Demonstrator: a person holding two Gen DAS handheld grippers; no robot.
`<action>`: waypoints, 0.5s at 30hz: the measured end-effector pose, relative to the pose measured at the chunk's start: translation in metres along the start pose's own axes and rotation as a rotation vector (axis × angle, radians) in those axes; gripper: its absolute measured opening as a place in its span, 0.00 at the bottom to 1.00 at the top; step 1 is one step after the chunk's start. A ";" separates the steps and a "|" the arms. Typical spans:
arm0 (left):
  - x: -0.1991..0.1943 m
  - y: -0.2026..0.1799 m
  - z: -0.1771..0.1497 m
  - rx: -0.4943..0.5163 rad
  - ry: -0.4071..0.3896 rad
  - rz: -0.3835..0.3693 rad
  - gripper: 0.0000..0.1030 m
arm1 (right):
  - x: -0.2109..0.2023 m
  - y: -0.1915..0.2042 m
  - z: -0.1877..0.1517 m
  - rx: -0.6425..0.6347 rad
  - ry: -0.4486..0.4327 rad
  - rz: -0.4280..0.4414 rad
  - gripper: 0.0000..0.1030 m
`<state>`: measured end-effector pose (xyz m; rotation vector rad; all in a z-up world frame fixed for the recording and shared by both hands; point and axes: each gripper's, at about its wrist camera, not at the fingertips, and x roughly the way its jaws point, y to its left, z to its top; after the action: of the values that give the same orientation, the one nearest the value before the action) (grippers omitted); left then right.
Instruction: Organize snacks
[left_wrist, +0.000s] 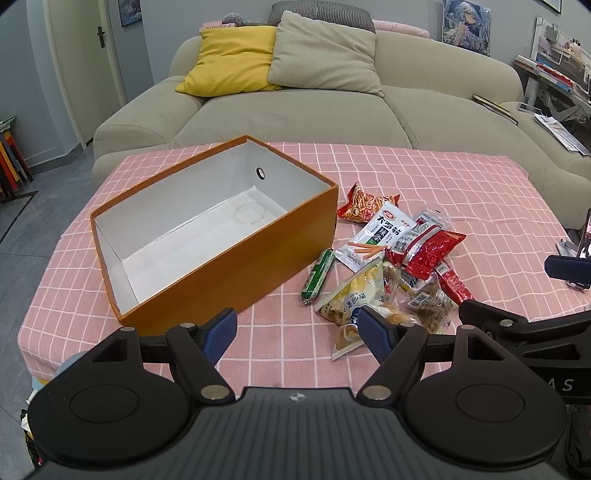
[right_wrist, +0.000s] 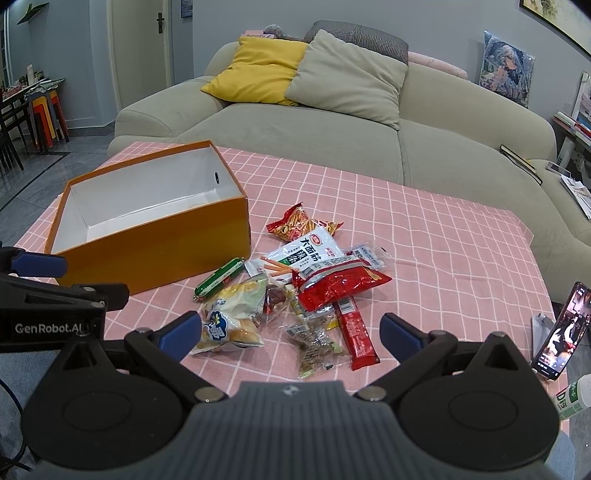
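Observation:
An open orange box (left_wrist: 236, 266) with a white, empty inside stands on the pink checked tablecloth; it also shows in the right wrist view (right_wrist: 155, 254). To its right lies a pile of snacks: a green sausage (left_wrist: 318, 272) (right_wrist: 219, 280), a white packet (left_wrist: 380, 234) (right_wrist: 306, 253), a red bag (left_wrist: 430, 253) (right_wrist: 334, 284), a yellow bread bag (left_wrist: 351, 295) (right_wrist: 234, 314) and a red bar (right_wrist: 356, 338). My left gripper (left_wrist: 297, 332) is open and empty, low at the table's near edge, left of the pile. My right gripper (right_wrist: 290, 332) is open and empty, just in front of the pile.
A beige sofa (left_wrist: 295, 110) with yellow and grey cushions stands behind the table. A phone on a stand (right_wrist: 561, 332) sits at the table's right edge, with a white bottle (right_wrist: 572, 397) near it. Stacked stools (right_wrist: 48, 114) stand far left.

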<state>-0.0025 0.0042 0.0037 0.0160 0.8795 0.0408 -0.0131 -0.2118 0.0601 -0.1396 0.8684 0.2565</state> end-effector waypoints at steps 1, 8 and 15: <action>0.000 0.000 0.000 0.000 0.000 0.000 0.85 | 0.000 0.001 0.001 -0.001 0.000 0.000 0.96; 0.000 0.000 0.000 0.001 -0.001 0.000 0.85 | 0.000 0.002 0.001 -0.001 0.000 0.000 0.96; 0.000 0.000 0.000 0.001 0.000 0.000 0.85 | 0.001 0.003 0.001 0.000 0.003 0.004 0.96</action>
<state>-0.0027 0.0042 0.0040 0.0172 0.8792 0.0407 -0.0127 -0.2083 0.0601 -0.1381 0.8719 0.2601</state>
